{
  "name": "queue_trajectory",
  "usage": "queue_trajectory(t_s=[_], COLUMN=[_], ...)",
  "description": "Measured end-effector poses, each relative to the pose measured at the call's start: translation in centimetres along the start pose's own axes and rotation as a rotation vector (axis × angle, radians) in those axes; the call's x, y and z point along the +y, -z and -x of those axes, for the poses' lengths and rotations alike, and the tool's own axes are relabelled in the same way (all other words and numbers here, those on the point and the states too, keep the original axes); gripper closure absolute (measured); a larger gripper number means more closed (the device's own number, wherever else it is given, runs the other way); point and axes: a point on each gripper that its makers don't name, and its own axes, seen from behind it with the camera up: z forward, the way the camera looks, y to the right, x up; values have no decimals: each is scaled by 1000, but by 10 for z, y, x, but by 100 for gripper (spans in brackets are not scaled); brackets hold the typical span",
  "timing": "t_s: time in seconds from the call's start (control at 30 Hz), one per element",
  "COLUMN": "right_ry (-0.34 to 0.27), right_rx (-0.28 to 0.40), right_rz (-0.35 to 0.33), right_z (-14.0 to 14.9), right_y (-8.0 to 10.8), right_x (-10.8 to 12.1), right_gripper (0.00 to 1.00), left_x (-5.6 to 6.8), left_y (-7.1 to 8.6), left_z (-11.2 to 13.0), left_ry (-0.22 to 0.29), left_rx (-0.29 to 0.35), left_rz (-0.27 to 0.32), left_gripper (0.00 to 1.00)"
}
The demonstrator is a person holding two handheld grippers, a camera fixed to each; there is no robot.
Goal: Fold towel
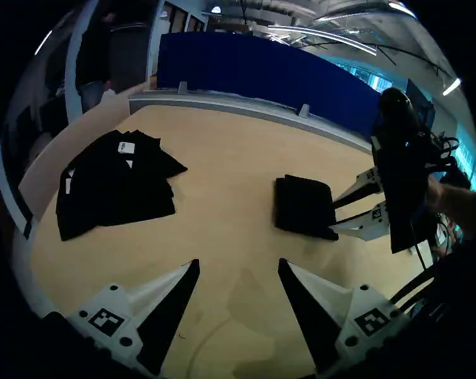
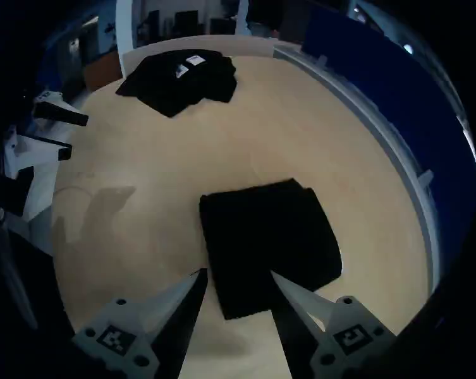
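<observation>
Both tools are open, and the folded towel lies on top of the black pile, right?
No. The left tool and right tool are open, but the folded towel lies on the table, apart from the black pile; the right gripper view shows it.

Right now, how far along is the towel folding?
One black towel lies folded in a compact rectangle on the table: that looks done. Nothing is in hand: the right gripper is open at its edge, the left gripper open over bare wood. The dark pile looks unfolded, possibly left.
</observation>
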Motion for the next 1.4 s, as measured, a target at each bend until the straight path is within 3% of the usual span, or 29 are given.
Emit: queue_trajectory(t_s=[0.3,0.9,1.1,1.4], right_ry=[-129,-239,-249,-277], right_rx=[-18,-44,-43,-33], right_rz=[27,43,51,45], right_z=[38,60,62,63], right_y=[7,-9,-11,-14], right_x=[2,-11,-10,-10], right_gripper=[34,36,46,74], left_x=[5,6,5,4], left_y=[-2,-5,-6,-7], left_z=[-3,-4,-3,-5], left_ry=[-10,-6,-11,-12], left_rx=[1,0,-2,-3], left_rz=[12,16,15,16], left_gripper=[8,8,8,8])
